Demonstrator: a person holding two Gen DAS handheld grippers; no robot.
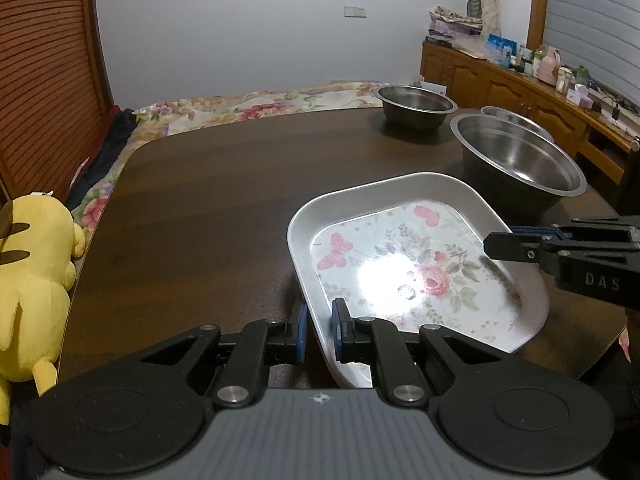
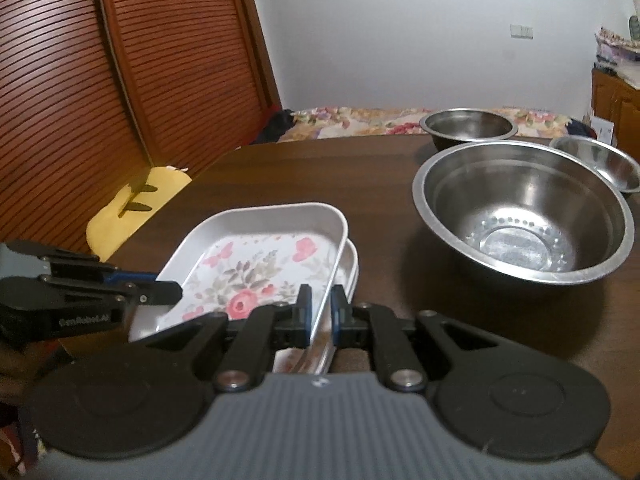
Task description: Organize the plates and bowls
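A white square plate with a flower print [image 1: 404,256] sits on the dark table, tilted, on top of a second like plate [image 2: 352,268] whose rim shows beneath it. My left gripper [image 1: 320,330] straddles the plate's near left rim, its jaws slightly apart around the rim. My right gripper [image 2: 320,312] straddles the opposite rim the same way; it also shows in the left wrist view [image 1: 504,244]. Three steel bowls stand behind: a large one [image 2: 524,212], a medium one [image 2: 468,128] and a small one [image 2: 600,160].
A yellow plush toy [image 1: 32,280] sits off the table's left edge [image 1: 96,240]. A flowered bedspread [image 1: 248,106] lies beyond the far edge. A wooden sideboard [image 1: 520,92] with clutter stands at the right. A slatted wooden door [image 2: 120,80] is at the left.
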